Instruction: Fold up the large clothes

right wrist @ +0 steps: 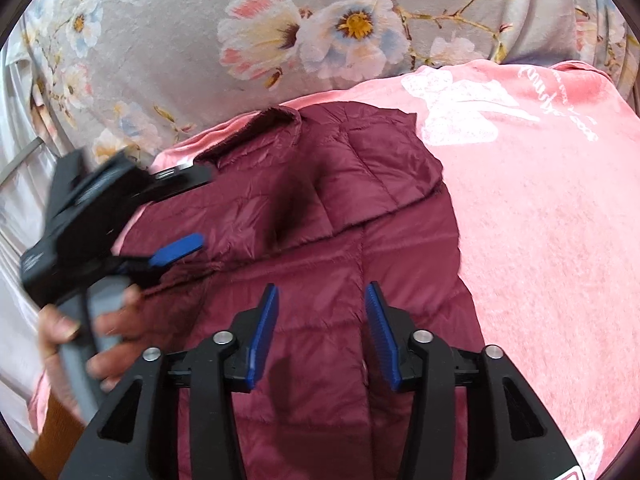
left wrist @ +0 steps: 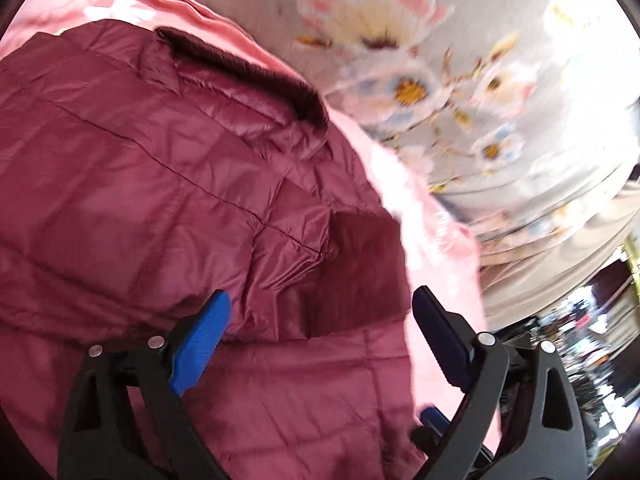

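A maroon quilted puffer jacket (left wrist: 132,184) with a dark furry collar (left wrist: 240,68) lies on a pink blanket (left wrist: 432,248). In the right wrist view the jacket (right wrist: 320,280) lies partly folded, with a sleeve or flap laid across its top. My left gripper (left wrist: 320,304) is open and empty, hovering over the jacket's edge by a dark furry patch (left wrist: 356,276). It also shows in the right wrist view (right wrist: 180,248), held in a hand at the left. My right gripper (right wrist: 320,296) is open and empty above the jacket's middle.
The pink blanket (right wrist: 540,220) with white print lies on a grey floral bedspread (right wrist: 240,40). The bedspread (left wrist: 460,60) fills the far side in the left wrist view. Clutter (left wrist: 592,340) shows beyond the bed's edge at the right.
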### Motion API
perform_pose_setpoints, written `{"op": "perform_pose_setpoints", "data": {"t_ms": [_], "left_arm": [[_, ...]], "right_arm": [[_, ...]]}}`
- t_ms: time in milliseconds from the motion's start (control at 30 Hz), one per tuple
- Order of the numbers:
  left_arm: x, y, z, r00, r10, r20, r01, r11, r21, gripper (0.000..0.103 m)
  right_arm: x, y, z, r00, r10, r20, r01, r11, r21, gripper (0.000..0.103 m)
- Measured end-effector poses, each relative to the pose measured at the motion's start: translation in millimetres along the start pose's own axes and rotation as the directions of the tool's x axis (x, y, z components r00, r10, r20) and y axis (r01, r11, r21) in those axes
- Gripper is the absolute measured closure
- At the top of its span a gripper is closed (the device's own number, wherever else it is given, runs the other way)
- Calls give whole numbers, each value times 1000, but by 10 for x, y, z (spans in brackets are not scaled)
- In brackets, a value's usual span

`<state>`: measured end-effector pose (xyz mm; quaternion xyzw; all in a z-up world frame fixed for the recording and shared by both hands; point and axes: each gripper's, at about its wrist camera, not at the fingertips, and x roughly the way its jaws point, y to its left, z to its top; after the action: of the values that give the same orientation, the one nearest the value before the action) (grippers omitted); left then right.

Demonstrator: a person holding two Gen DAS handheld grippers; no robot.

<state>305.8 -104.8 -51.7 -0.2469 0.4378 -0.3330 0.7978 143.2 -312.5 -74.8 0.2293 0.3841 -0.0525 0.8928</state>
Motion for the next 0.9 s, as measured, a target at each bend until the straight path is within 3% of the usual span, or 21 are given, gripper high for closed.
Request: {"op": "perform_pose_setpoints", "data": {"t_ms": [100, 167, 267, 333, 433, 500, 567, 667, 733, 833, 900], "left_arm": [[-335, 213, 89, 999, -4, 35, 7, 998, -65, 13], [-649, 509, 188, 995, 39, 86, -27, 989, -143, 14], [-1132, 1020, 276, 976, 133, 169, -83, 958, -275, 14], [-1459, 1421, 311, 957, 196, 213, -105, 920, -379, 15], [-1668, 1796, 320, 955, 200, 220, -74, 877, -475, 17], [-1691, 1941, 327, 959, 183, 217, -51, 863, -503, 17], [-1653, 2038, 332, 963, 174, 205, -44, 853, -520, 17], [-1544, 2114, 373, 965, 160, 209, -19, 834, -551, 20], [-1516, 2152, 417, 967, 143, 212, 0, 828, -560, 25], [-1420, 2093, 514, 971, 98, 216, 38, 836, -547, 25], [-1321, 2011, 587, 975, 115, 190, 0, 856, -517, 25]], "right_arm": [[98, -14, 167, 1000, 7, -4, -7, 1000, 28, 48], [221, -83, 293, 1000, 22, -14, -21, 997, 78, 47], [448, -196, 426, 999, 29, -40, -23, 989, 147, 47], [585, -240, 478, 998, 21, -54, -11, 986, 167, 47], [787, -246, 529, 997, -1, -71, 14, 984, 180, 47], [866, -254, 536, 997, 7, -82, 10, 979, 206, 47], [923, -262, 545, 996, 13, -89, 8, 973, 229, 52], [958, -217, 591, 996, 9, -92, 12, 976, 218, 75], [946, -148, 639, 995, 16, -96, 3, 981, 195, 101], [888, -52, 755, 997, 23, -78, -11, 987, 161, 102], [786, 37, 903, 998, 49, -46, -42, 989, 144, 102]]}}
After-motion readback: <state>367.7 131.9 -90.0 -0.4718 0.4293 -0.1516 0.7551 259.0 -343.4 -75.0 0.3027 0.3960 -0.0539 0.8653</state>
